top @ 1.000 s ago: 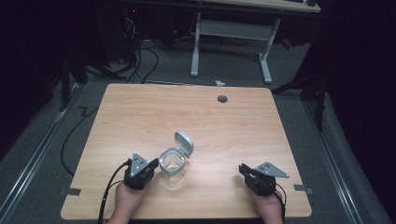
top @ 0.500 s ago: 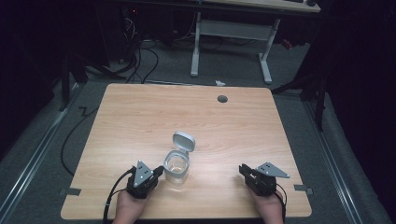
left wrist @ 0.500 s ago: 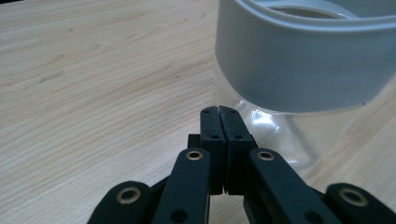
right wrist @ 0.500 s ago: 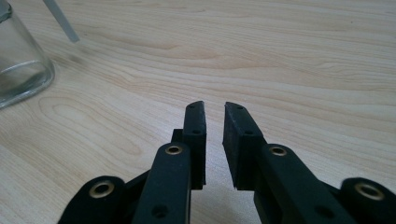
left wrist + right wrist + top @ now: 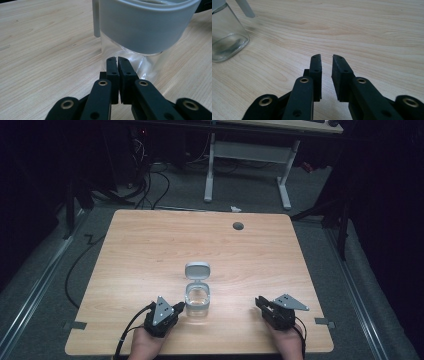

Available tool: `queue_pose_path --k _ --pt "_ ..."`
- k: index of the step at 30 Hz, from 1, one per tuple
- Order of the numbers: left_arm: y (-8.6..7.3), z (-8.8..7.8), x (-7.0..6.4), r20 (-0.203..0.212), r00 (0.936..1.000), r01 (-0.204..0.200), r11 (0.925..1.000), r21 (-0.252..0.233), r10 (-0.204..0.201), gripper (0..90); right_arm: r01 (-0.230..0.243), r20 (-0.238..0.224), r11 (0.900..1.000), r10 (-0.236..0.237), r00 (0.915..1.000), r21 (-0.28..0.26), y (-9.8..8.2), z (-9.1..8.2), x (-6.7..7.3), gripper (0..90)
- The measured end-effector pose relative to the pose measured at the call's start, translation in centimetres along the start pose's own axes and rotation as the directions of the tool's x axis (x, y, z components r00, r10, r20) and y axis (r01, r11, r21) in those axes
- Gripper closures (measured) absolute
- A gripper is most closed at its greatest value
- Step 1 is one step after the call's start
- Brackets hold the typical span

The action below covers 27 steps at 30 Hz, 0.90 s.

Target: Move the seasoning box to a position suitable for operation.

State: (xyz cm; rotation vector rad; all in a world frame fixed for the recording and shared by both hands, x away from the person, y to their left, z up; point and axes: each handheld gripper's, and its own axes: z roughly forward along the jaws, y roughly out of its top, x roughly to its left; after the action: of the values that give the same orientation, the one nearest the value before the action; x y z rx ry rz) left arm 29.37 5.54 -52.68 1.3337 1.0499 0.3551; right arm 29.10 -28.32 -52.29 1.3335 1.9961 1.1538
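A small clear glass jar (image 5: 198, 301) with a grey collar stands near the front middle of the wooden table (image 5: 150, 245), its hinged grey lid (image 5: 198, 270) flipped up and back. My left gripper (image 5: 181, 307) lies just left of the jar, shut with nothing held. In the left gripper view its tips (image 5: 117, 58) point at the jar's glass base (image 5: 140, 67), very close to it. My right gripper (image 5: 259, 301) rests near the front right, well apart from the jar. Its jaws (image 5: 326, 56) stand narrowly open and empty, with the jar (image 5: 227, 42) far to their left.
A round cable hole (image 5: 238, 225) sits in the far right part of the tabletop. Behind the table stand a white desk frame (image 5: 210, 170) and cables on the dark floor. Each gripper sits close to the table's front edge.
My left gripper has drawn back toward the front edge and slightly right. The jar has shifted a little to the right, and its lid now points straight back. The right gripper stayed put.
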Motion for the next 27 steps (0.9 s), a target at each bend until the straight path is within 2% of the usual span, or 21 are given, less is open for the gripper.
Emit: queue_pose_path --k 10,12,17,21,27 --pt "0.1 -0.9 0.5 0.015 0.9998 0.015 0.9999 0.003 -0.015 81.9 -0.008 0.001 1.0 0.008 1.0 0.007 0.3 0.3 0.2 80.6" --pt "0.0 -1.2 0.7 0.011 0.9998 0.019 0.9998 0.003 -0.019 82.3 -0.015 -0.001 1.0 0.015 0.9999 0.004 0.7 0.5 0.4 82.0" --pt "-0.2 -2.3 0.7 -0.01 0.9989 0.045 0.9989 -0.009 -0.045 84.4 0.014 -0.036 1.0 -0.015 0.9992 -0.012 2.0 1.5 1.7 88.1" --pt "-0.8 -3.0 0.2 -0.009 0.9987 0.051 0.9987 0.006 -0.051 85.1 0.027 -0.053 0.999 -0.028 0.9982 -0.026 3.3 2.5 2.8 89.5" --pt "-1.4 -3.1 -1.4 0.031 0.9964 0.078 0.9967 0.024 -0.079 85.4 0.073 -0.073 0.997 -0.076 0.9945 -0.034 5.1 4.7 4.3 89.5"
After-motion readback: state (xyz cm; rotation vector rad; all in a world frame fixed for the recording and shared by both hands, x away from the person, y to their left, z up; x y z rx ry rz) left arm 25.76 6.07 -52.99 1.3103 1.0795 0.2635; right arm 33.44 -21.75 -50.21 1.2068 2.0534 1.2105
